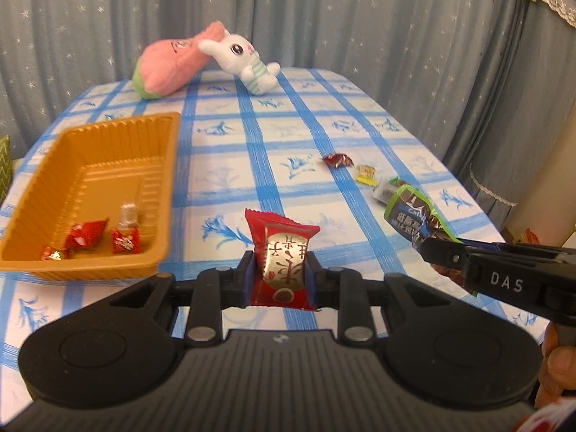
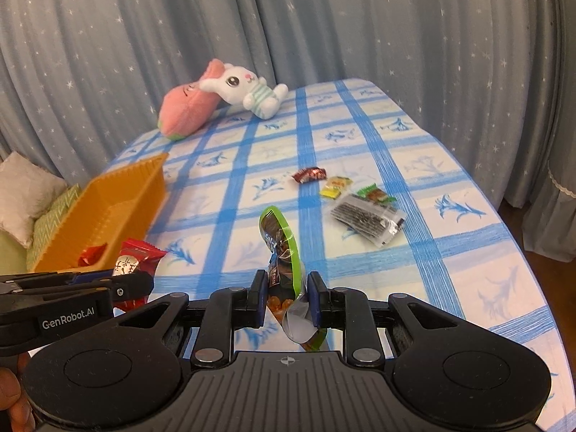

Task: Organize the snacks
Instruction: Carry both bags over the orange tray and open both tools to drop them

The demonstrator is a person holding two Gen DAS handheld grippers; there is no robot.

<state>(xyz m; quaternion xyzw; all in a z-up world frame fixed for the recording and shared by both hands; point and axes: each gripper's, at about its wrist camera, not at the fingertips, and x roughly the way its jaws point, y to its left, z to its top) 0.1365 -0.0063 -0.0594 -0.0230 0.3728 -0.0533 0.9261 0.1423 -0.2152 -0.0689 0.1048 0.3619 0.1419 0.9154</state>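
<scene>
My left gripper (image 1: 281, 273) is shut on a red snack packet (image 1: 282, 252) and holds it above the table, right of an orange tray (image 1: 86, 183); it also shows in the right wrist view (image 2: 135, 286). The tray holds several small wrapped candies (image 1: 86, 235). My right gripper (image 2: 286, 297) is shut on a green-edged dark snack pouch (image 2: 284, 248), also seen in the left wrist view (image 1: 417, 219). Loose on the cloth lie a dark red candy (image 2: 309, 174), a yellow candy (image 2: 335, 186), a green packet (image 2: 376, 194) and a clear biscuit pack (image 2: 365, 221).
A blue checked cloth (image 2: 414, 136) covers the table. A pink plush (image 2: 187, 111) and a white rabbit plush (image 2: 248, 90) lie at the far edge. Grey starred curtains hang behind. Cushions (image 2: 25, 198) sit off the table's left side.
</scene>
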